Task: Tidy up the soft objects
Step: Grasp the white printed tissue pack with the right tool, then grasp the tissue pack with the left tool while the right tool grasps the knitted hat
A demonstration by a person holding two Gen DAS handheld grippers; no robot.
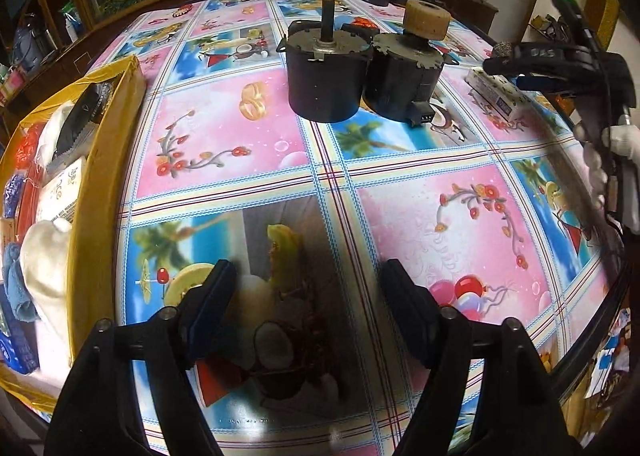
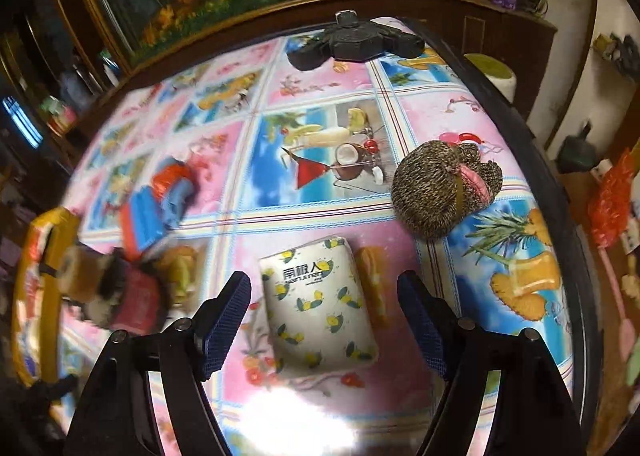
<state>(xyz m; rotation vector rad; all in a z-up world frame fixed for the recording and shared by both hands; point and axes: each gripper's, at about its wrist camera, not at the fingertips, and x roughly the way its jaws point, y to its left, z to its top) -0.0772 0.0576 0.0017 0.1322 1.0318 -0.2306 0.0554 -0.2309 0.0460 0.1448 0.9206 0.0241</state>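
The lemon-print tissue pack (image 2: 320,304) lies on the counter (image 2: 304,223) between the right tool's (image 2: 324,312) spread fingers; light and squashy, best pinched across its long sides

Black left gripper (image 1: 306,310), blue-padded jaws (silver screws); white-gloved hand (image 1: 618,143).

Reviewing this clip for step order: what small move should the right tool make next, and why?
Probably lower the right tool straight down and close on the tissue pack. Its fingers are open, the pack lies flat on the tablecloth between them, ungrasped. The box at the left already holds soft items; the left tool is open over bare cloth.
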